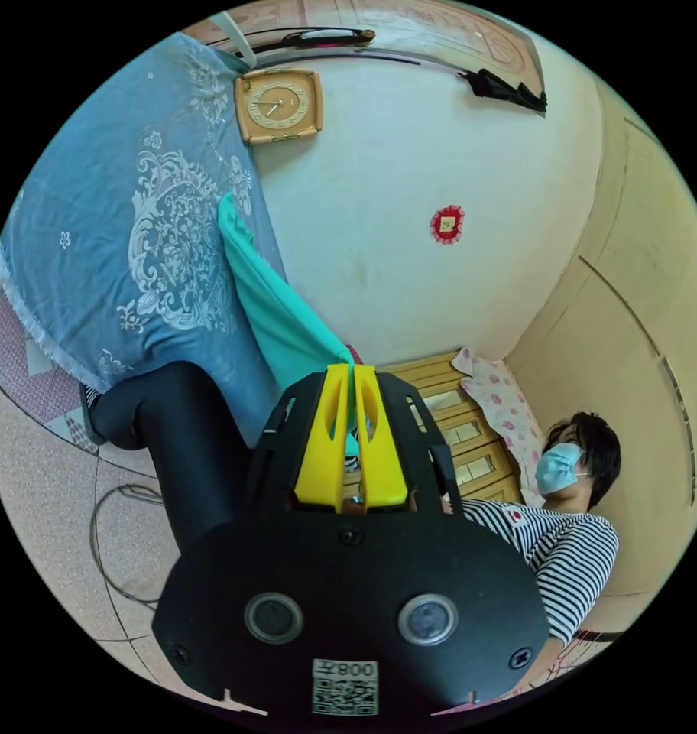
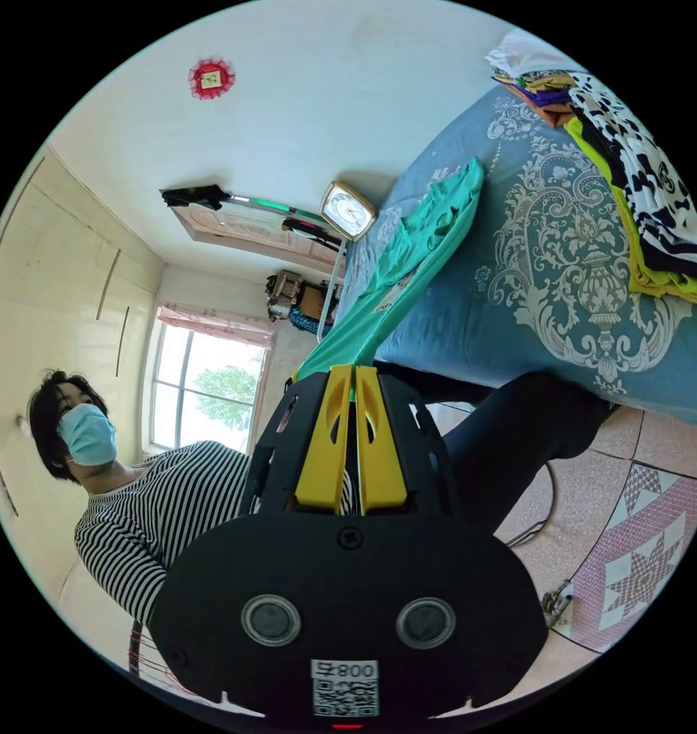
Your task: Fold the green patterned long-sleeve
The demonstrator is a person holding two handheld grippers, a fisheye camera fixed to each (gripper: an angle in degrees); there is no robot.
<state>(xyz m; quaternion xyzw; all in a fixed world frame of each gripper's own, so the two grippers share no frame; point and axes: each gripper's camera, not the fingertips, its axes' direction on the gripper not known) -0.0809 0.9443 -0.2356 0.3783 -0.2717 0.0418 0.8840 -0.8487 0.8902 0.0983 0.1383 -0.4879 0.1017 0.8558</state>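
Fingers (image 1: 327, 436) of the left gripper (image 1: 351, 372) pressed together, pinching the green long-sleeve (image 1: 276, 317), drawn taut up to the blue bedspread (image 1: 119, 229). In the right gripper view, fingers (image 2: 376, 440) of the right gripper (image 2: 353, 372) likewise pinching the cloth, its far end bunched on the bed beside a stack of clothes (image 2: 639, 206). Clock (image 1: 278, 105) on the wall; writing unreadable
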